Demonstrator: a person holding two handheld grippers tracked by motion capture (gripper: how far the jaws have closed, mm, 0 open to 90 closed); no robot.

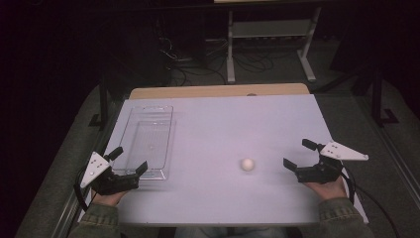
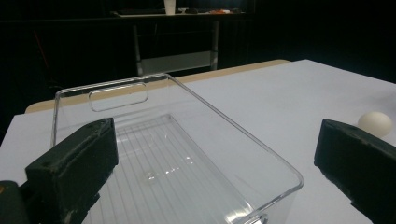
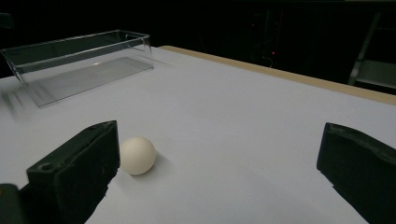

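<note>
Covering the table, a white sheet — dark room, cables behind.

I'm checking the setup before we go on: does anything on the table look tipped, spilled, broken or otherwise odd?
Nothing stands out. The clear bin stands upright and empty at the table's left, with no visible cracks. The white ball lies alone on the white table, looking whole. The left gripper and right gripper are both open, holding nothing.

left claw agape, right claw agape
</note>
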